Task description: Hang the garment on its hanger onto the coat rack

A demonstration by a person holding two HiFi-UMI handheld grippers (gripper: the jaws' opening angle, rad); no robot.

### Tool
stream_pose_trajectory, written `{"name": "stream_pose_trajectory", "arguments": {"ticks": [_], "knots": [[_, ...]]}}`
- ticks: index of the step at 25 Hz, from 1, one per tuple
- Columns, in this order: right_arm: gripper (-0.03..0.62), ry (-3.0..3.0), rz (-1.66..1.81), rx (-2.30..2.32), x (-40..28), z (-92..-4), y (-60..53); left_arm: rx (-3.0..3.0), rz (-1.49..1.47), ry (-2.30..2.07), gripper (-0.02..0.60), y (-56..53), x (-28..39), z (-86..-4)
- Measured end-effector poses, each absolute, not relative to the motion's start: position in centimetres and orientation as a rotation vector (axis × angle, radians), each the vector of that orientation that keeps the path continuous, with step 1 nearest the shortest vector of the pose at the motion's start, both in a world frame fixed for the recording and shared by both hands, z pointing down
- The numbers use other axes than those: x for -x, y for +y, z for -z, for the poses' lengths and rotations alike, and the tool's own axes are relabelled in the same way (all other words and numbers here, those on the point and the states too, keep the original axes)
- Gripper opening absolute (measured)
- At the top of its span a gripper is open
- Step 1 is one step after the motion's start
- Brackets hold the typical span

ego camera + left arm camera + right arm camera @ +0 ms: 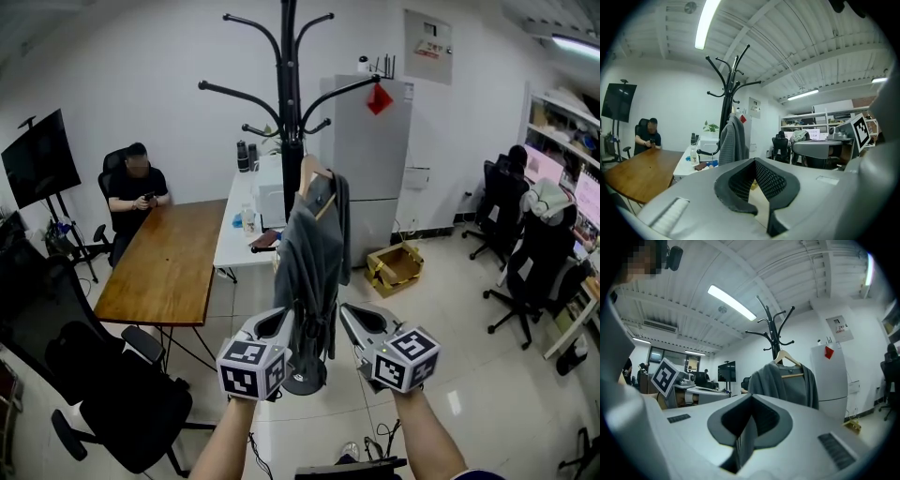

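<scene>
Head view, coat rack (pixel 290 141): black and tall, straight ahead of both tongs and rising well above them. Its round base (pixel 305 380) sits on the floor (pixel 469 375) just beyond the tips and between them.
Garment (pixel 314 253): grey and already up on the rack, hanging ahead of and above the tongs. Its hem drops into the gap between the two and, as far as I can see, touches neither.
Hanger (pixel 317 178): wooden, inside the garment's shoulders, above and beyond the tongs. It looks tilted, and I cannot make out how it catches on the rack.
Left tongs (pixel 281 323): jaws pressed together with nothing between them, just left of the hem.
Right tongs (pixel 349 317): jaws likewise together and empty, just right of the hem.
Task, my guess: the hanging looks done, with both tongs free.
Risk: with the hem between them, a sideways swing of either tongs could snag the cloth and drag the hanger off. The crooked hanger could let one shoulder slide. A knock could rock the rack.
</scene>
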State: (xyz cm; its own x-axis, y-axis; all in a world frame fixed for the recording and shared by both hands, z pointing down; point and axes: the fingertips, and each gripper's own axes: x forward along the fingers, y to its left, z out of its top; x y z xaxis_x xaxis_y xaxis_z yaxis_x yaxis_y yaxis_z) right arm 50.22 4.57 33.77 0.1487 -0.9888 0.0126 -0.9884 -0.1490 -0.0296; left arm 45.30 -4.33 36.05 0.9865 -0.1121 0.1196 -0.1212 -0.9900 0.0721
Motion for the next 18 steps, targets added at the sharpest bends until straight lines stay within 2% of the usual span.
{"name": "stream_pose_trajectory", "arguments": {"ticks": [18], "knots": [[0.003, 2.075, 0.042, 2.366, -49.0, -33.6, 5.5, -3.067, -0.175, -0.172, 0.005, -2.9, -44.4, -35.6]]}}
